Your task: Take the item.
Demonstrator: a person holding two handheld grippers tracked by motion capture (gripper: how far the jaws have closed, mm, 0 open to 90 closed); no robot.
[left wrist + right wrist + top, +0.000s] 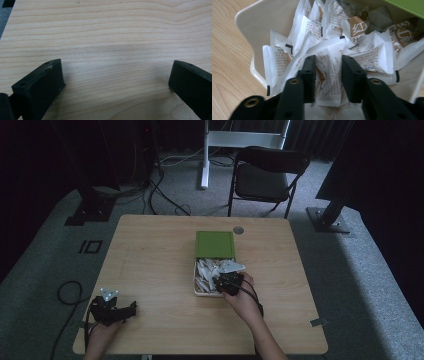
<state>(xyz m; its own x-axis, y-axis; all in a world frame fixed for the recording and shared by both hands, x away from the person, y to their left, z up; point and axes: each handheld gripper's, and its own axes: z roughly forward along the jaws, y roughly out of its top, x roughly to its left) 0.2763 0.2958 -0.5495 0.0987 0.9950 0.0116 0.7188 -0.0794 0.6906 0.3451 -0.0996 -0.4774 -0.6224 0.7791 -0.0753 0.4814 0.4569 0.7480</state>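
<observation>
Your left claw [131, 309] rests released on the bare surface [150, 265] at the near left corner, jaws wide with nothing between them, well apart from the work. Your right claw [328, 71] is the nearer one: it points down into the tray [257, 22], and its jaws stand on either side of one white sachet [329, 75] lying directly ahead between them, its long axis running roughly along the jaws. You cannot tell whether the pads press it yet. The tray holds a loose pile of sachets, too overlapped to count. Beyond it lies one green lid [215, 244], touching the tray's far edge.
</observation>
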